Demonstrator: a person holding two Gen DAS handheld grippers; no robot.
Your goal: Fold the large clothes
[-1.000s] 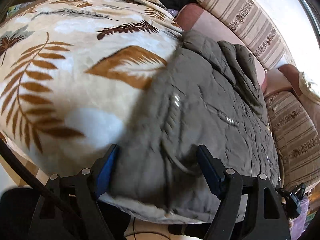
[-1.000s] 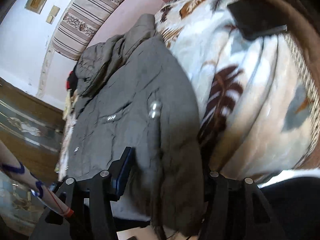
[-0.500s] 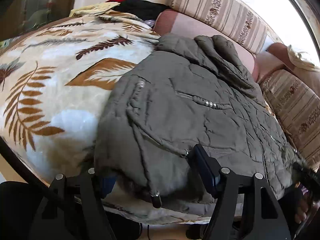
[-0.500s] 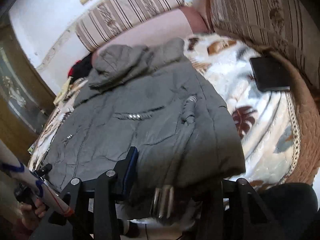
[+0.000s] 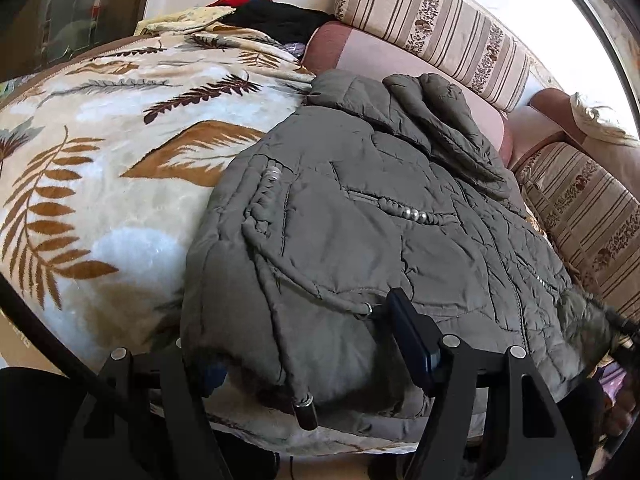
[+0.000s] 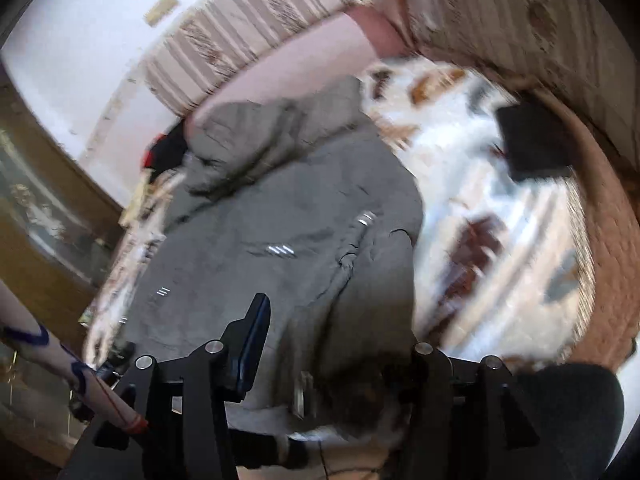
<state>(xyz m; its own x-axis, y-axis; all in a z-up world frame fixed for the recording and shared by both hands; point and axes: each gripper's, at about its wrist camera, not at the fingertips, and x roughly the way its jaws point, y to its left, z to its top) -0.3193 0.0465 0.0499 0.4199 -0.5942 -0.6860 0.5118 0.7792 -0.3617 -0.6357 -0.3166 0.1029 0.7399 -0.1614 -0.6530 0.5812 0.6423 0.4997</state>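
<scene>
Jacket (image 5: 400, 240) now lies farther onto the leaf-print blanket (image 5: 100, 168) than a second ago, hem at the near edge. Left tool (image 5: 312, 360) and right tool (image 6: 332, 356) both stand spread, straddling the hem. Hem positioning appears complete; grasp pending.

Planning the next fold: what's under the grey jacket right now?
The grey jacket lies on the leaf-print blanket, its collar end against the pink sofa cushion. Whatever lies beneath its middle is covered.
</scene>
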